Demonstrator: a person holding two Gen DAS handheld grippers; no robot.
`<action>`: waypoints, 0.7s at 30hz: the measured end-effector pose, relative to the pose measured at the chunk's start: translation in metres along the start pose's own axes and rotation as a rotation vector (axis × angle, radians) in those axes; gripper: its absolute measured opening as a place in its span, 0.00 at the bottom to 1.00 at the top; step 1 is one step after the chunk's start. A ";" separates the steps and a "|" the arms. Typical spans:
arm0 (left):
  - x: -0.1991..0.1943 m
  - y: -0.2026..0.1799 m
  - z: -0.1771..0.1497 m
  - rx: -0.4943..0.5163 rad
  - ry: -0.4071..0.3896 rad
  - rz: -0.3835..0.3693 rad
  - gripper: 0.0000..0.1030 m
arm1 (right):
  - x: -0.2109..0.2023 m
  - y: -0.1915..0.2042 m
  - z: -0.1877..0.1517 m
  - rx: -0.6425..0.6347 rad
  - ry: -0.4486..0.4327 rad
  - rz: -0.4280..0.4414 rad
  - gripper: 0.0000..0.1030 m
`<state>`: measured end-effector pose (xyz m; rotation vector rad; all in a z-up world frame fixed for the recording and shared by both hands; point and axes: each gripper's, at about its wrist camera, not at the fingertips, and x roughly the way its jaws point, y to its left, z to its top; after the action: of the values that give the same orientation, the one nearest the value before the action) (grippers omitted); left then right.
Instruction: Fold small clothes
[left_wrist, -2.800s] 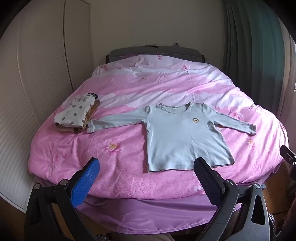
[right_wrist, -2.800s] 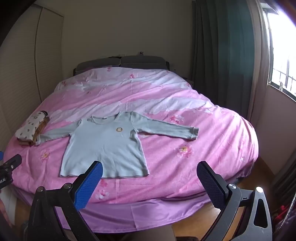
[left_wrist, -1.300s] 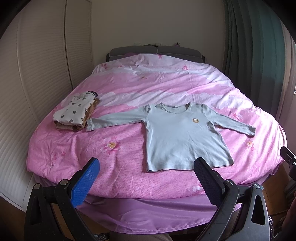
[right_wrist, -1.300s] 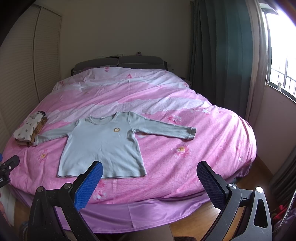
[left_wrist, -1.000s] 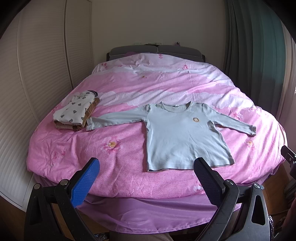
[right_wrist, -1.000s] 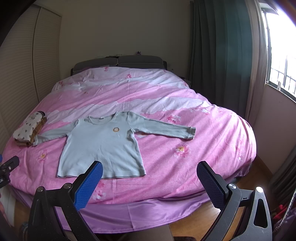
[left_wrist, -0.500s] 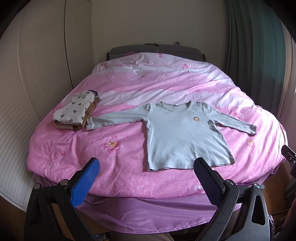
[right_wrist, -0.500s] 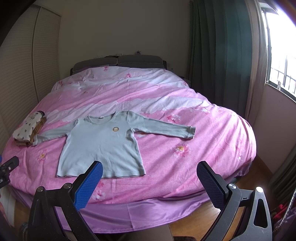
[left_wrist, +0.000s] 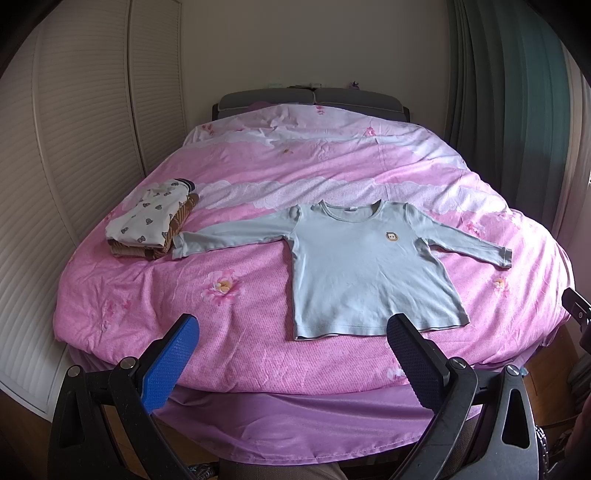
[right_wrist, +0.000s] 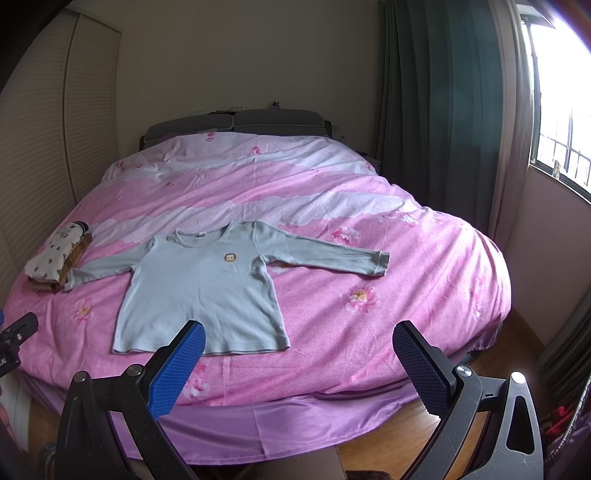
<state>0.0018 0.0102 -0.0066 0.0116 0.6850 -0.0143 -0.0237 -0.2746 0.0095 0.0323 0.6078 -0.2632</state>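
A wide bed (left_wrist: 258, 354) covered with a pink floral quilt fills most of both views, its dark grey padded headboard (left_wrist: 310, 99) at the far end against a cream wall. Louvred cream wardrobe doors (left_wrist: 74, 147) line the left side, and dark green curtains (right_wrist: 436, 122) hang on the right beside a bright window (right_wrist: 561, 122).

A pale blue long-sleeved child's shirt (left_wrist: 362, 269) lies flat and face up on the near half of the quilt, both sleeves spread out to the sides, hem toward the near edge; a small round brown badge (left_wrist: 390, 236) sits on its chest. The left cuff ends just beside a stack of folded clothes (left_wrist: 151, 221) at the left edge of the bed, white printed fabric on top of brown; whether cuff and stack touch is hard to tell.

The left hand-held gripper (left_wrist: 291, 350) hovers above the near edge of the bed, its blue-padded fingers spread wide with nothing between them. The right hand-held gripper (right_wrist: 295, 354) hangs likewise over the near edge, fingers wide apart and empty, clear of the shirt.
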 end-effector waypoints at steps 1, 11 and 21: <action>0.000 -0.001 0.001 0.000 0.000 0.000 1.00 | 0.000 0.000 0.000 0.001 0.000 0.001 1.00; 0.000 -0.001 0.001 0.001 0.002 0.001 1.00 | 0.001 0.001 0.000 0.000 0.001 0.000 1.00; 0.000 0.000 0.001 0.000 0.004 0.000 1.00 | 0.002 0.003 0.002 0.000 0.003 0.000 1.00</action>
<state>0.0026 0.0098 -0.0063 0.0118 0.6891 -0.0146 -0.0209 -0.2724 0.0098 0.0323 0.6104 -0.2629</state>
